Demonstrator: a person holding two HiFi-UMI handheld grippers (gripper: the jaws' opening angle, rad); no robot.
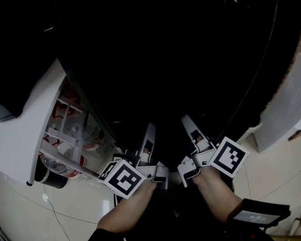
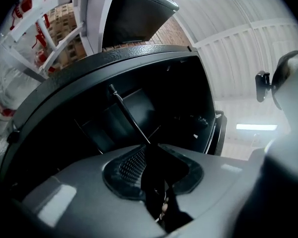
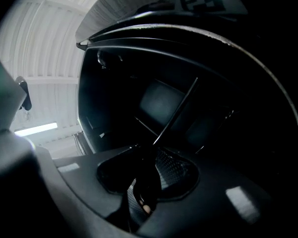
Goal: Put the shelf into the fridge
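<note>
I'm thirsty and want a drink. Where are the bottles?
In the head view, the bottles are at the left, inside the open white fridge door, just beside the dark fridge opening.

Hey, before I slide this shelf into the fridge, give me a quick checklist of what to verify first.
1. The white fridge door is open wide: ok.
2. The thin dark shelf has its edge between the left gripper jaws: ok.
3. Its edge is between the right gripper jaws: ok.
4. Pads pressing firmly on it: cannot tell.
5. Shelf lined up with supports in the dark fridge interior: cannot tell.
6. The clear bottles with red labels sit in the door rack, off the path: ok.
</note>
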